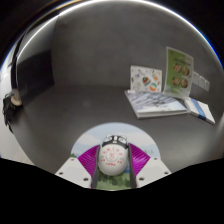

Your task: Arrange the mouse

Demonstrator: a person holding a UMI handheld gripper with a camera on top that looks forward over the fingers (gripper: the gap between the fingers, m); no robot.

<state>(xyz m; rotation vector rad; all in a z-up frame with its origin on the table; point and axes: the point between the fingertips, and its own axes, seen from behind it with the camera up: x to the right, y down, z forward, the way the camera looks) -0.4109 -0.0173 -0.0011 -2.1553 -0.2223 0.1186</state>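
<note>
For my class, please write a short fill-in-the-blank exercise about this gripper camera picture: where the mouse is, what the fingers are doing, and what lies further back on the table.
1. The mouse sits ______ the two fingers of the gripper.
2. The pads on the fingers' inner faces are ______ in colour.
3. Beyond the fingers, the printed leaflets lie on the grey ______.
4. The fingers are closed on the ______.

Missing words: between; magenta; table; mouse

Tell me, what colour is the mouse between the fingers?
Pale grey-white mouse, held between the gripper fingers, gripper view.
</note>
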